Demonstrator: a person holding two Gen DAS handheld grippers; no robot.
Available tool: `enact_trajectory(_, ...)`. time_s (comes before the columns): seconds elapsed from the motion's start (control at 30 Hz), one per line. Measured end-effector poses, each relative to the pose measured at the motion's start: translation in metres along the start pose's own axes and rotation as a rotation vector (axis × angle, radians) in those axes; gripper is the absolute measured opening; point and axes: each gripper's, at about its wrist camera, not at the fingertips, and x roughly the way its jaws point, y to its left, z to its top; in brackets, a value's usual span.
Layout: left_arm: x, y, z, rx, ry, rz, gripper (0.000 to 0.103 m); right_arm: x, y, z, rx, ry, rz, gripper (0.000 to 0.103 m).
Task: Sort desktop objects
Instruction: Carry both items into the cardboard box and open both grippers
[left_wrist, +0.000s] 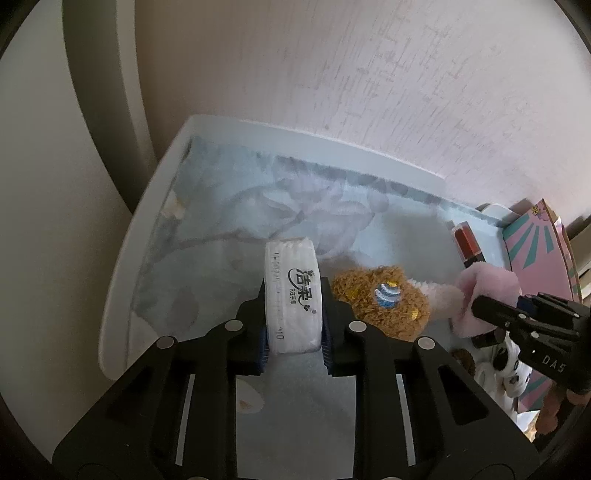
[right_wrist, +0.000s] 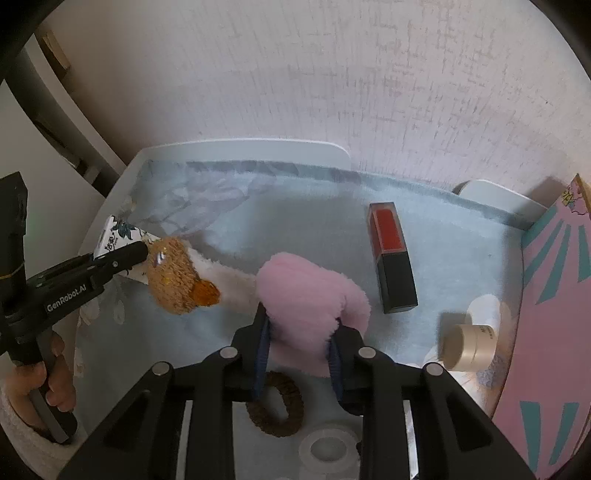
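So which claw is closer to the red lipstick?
Right. The right claw is shut on the pink plush, just left of the red lipstick. The left claw holds the tissue pack farther away, past the brown plush.

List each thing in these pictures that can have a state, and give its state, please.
left gripper: shut on the tissue pack.
tissue pack: held on edge, sealed.
right gripper: shut on the pink plush.
pink plush: squeezed between the fingers.
brown plush: lying on the table cover.
lipstick: lying flat, capped.
small jar: tipped on its side.
hair tie: lying flat.
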Motion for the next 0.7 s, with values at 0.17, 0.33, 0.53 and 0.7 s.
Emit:
enact_trajectory(0.17, -0.023, -0.004, 0.008, 0.019, -0.035, 0.025, 0.019, -0.018, 0.003, 0.004, -0.006, -0.039, 0.0, 0.025)
enact_trajectory(0.33, -0.061, -0.013, 0.022, 0.034, -0.085, 0.034, 0.019, -0.045, 0.004, 0.01, -0.01, -0.073, 0.004, 0.025)
enact_trajectory(0.53, -0.11, -0.029, 0.041, 0.014, -0.125, -0.008, 0.019, -0.093, -0.003, 0.016, 0.0, -0.122, -0.002, 0.025)
enact_trajectory(0.7, -0.141, -0.06, 0.054, 0.057, -0.151, -0.018, 0.019, -0.135, -0.027, 0.015, 0.052, -0.169, -0.012, 0.025)
